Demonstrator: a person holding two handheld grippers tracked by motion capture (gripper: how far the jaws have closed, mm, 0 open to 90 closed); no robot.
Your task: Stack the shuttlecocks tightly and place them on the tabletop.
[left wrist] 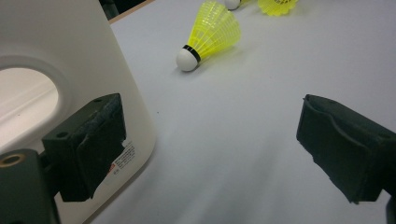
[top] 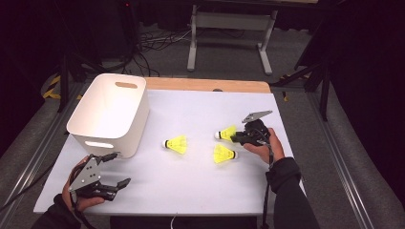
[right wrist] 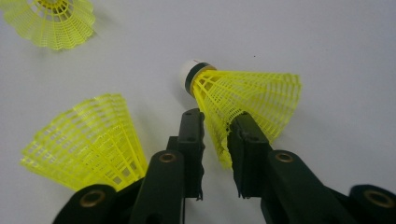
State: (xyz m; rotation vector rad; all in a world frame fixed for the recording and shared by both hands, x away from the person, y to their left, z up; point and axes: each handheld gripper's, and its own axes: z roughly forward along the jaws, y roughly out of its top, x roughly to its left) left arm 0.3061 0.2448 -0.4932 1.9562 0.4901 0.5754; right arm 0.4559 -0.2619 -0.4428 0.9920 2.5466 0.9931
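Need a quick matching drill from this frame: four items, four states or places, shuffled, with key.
Items:
1. white bin
2. left gripper
3. right gripper
4. middle shuttlecock

States or places:
A. jaws closed on the skirt of a yellow shuttlecock
B. lies on its side on the white mat, untouched
C. jaws wide apart, nothing between them
D. stands at the table's far left corner

Pairs: 1-D, 2-C, 3-A, 4-B

Right hand-held gripper (top: 239,138) grips a yellow shuttlecock (top: 226,133) on the white table (top: 191,186).
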